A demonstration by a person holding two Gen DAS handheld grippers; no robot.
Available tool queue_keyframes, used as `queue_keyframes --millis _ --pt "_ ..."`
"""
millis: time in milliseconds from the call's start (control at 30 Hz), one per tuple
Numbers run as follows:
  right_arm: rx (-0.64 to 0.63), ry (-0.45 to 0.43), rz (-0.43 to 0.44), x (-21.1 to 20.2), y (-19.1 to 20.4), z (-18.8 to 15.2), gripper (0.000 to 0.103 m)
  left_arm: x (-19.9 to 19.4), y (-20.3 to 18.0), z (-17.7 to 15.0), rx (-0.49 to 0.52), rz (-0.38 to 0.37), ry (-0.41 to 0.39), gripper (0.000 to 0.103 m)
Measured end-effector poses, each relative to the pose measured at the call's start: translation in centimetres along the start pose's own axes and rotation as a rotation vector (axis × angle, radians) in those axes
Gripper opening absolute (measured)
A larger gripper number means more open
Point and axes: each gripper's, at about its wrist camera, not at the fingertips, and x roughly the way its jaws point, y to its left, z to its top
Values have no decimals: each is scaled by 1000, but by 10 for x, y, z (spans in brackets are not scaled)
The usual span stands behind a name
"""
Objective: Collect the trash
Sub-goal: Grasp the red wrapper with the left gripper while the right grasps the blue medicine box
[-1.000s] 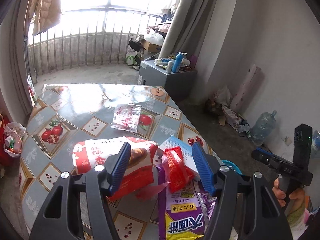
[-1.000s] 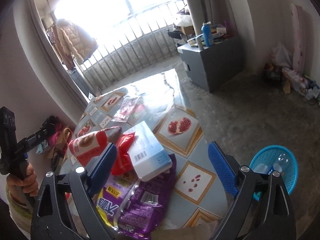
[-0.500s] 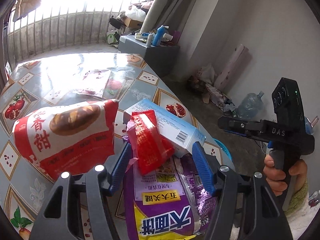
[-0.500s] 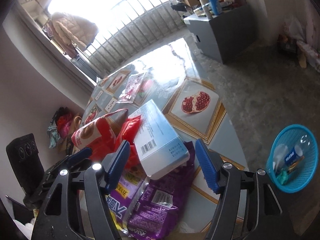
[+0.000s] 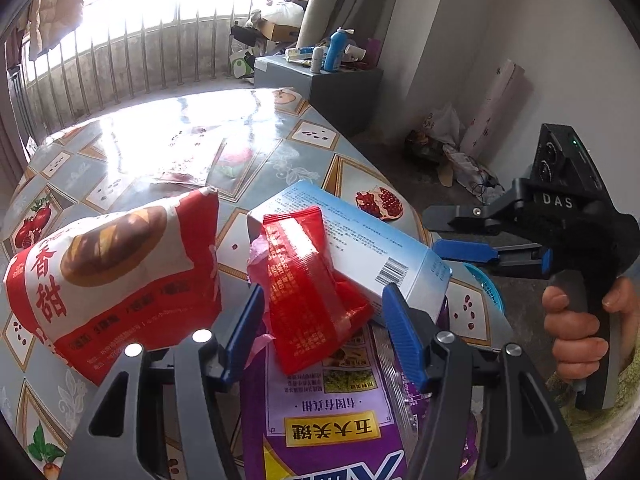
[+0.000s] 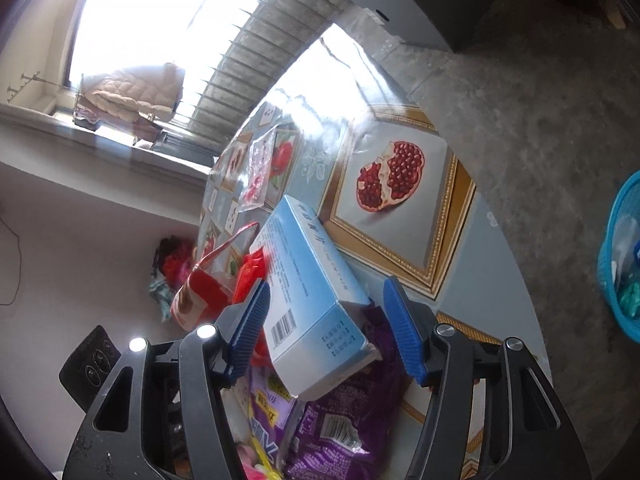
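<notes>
A pile of trash lies at the near table edge. A small red wrapper [image 5: 308, 288] rests on a light blue box [image 5: 360, 236] and a purple bag [image 5: 332, 420]. A large red-and-white snack bag [image 5: 108, 272] lies to the left. My left gripper [image 5: 324, 320] is open, its jaws either side of the red wrapper. My right gripper [image 6: 324, 320] is open around the near end of the blue box [image 6: 308, 296]; it also shows in the left wrist view [image 5: 468, 240]. A blue trash basket [image 6: 620, 256] stands on the floor to the right.
A clear plastic wrapper [image 5: 188, 160] lies further back on the patterned table [image 5: 120, 140]. A grey cabinet [image 5: 320, 84] with bottles stands beyond the table. Clutter lies along the wall on the right [image 5: 448, 148]. A railing closes the far side.
Both grippers have moved in towards the pile. The left now straddles the red wrapper and the right has rolled and now straddles the blue box. Both stay open.
</notes>
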Motion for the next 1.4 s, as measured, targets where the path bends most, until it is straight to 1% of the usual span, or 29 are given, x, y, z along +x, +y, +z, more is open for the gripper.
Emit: queue_keyframes --millis 67,267,400,467,600,900,1100,1233,1400 --pt "12 34 21 7 -4 4 57 5 -1 0 -5 15 14 51" --pt "23 127 78 18 -12 9 57 12 3 -1 -30 19 43 39" --pt "24 175 107 21 -16 9 58 14 4 -1 -37 19 52 35" --pt "23 180 117 19 -15 9 58 14 4 -2 -38 21 54 33" --pt "21 178 120 14 -19 10 54 15 3 0 -32 25 52 30" --pt "37 148 128 10 -28 19 55 15 4 0 -31 27 53 28" --pt "36 138 155 16 -22 29 56 17 5 0 -32 28 54 28" --pt "37 118 201 13 -15 38 56 18 7 0 -37 27 55 28" --pt "17 169 155 28 -9 35 57 18 7 0 -37 27 55 28"
